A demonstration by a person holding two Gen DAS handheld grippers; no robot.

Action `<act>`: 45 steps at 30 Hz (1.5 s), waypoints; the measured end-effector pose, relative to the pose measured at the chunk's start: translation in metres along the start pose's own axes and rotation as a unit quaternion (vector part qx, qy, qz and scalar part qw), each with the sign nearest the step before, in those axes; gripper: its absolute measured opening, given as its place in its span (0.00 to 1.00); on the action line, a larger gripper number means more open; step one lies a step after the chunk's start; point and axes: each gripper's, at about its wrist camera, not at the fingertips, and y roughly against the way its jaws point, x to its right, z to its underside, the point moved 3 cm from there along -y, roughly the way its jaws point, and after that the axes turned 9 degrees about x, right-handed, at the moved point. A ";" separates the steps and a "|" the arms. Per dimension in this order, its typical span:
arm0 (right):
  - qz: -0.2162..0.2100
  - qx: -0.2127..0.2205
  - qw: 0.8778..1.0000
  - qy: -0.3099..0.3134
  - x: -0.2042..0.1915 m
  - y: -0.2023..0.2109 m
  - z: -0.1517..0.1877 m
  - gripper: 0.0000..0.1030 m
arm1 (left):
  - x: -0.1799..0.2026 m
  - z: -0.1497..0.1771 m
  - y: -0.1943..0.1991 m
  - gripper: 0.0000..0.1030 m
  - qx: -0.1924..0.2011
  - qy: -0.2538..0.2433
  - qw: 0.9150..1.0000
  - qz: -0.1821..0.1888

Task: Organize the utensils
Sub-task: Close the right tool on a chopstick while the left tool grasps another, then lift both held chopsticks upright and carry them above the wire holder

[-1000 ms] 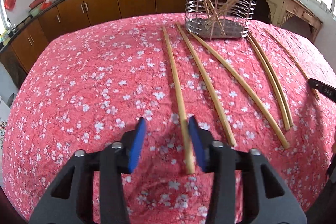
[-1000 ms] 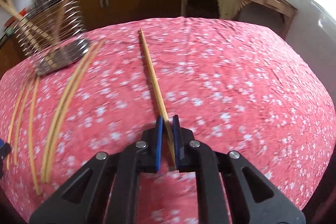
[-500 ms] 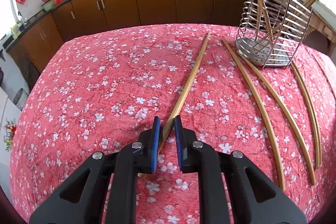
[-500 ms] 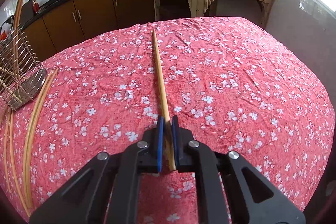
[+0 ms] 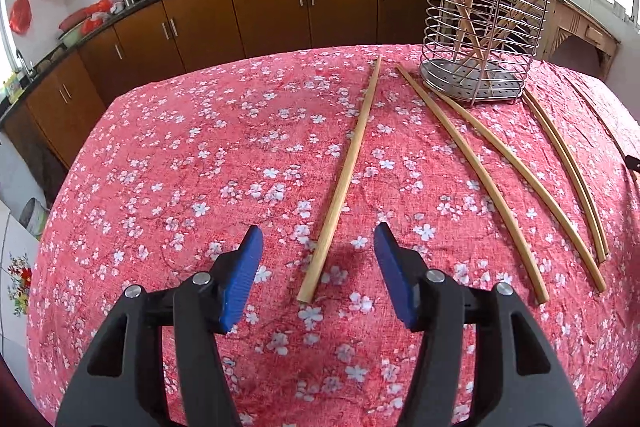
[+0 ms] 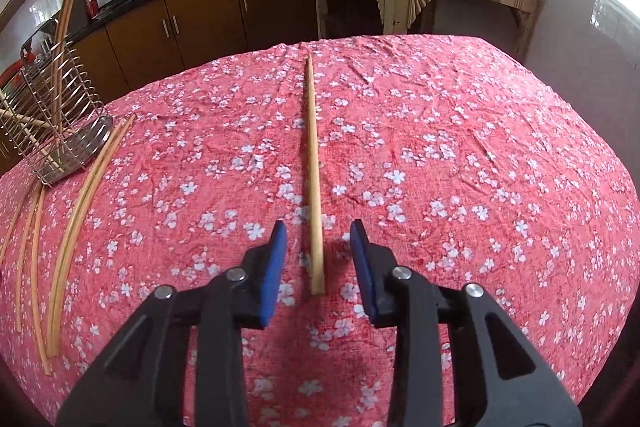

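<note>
Left tongs (image 5: 318, 255) agape | right tongs (image 6: 319, 247) agape | each straddles near end of a pale wooden chopstick (image 5: 347, 175) (image 6: 313, 171) | long axis toward surface's far edge

My left gripper (image 5: 318, 251) hangs wide open above the flowered red tablecloth (image 5: 180, 167), its blue pads (image 5: 242, 277) apart on either side of the near end of a chopstick (image 5: 346, 175), touching neither. That stick lies flat, pointing toward the wire holder (image 5: 480, 39). Four more chopsticks (image 5: 500, 183) lie to its right, near the holder, where several others lean.
</note>
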 end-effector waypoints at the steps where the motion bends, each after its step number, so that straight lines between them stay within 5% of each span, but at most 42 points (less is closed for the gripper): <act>1: -0.001 0.000 1.000 -0.004 0.001 0.000 0.000 0.29 | -0.001 0.000 0.000 0.56 -0.001 0.002 1.000 0.002; 11: -0.001 0.000 1.000 -0.009 0.007 0.002 0.003 0.23 | 0.002 0.003 -0.005 0.39 -0.012 -0.013 1.000 0.015; 19: 0.003 0.000 1.000 -0.007 0.006 0.002 0.003 0.18 | 0.003 0.005 -0.003 0.38 -0.012 -0.013 1.000 0.019; 21: 0.005 0.000 1.000 -0.004 0.004 0.002 0.003 0.08 | 0.002 0.006 -0.003 0.38 -0.012 -0.010 1.000 0.020; 35: 0.017 0.000 1.000 -0.016 0.011 0.002 0.002 0.08 | 0.008 0.013 0.006 0.22 -0.009 -0.040 0.999 0.012; 39: 0.018 0.000 1.000 -0.014 0.010 0.002 0.002 0.08 | 0.010 0.014 0.007 0.09 -0.011 -0.042 0.999 0.012; 45: 0.016 0.022 1.000 -0.005 0.010 0.013 0.002 0.07 | 0.012 0.015 0.010 0.07 -0.007 -0.044 0.999 0.000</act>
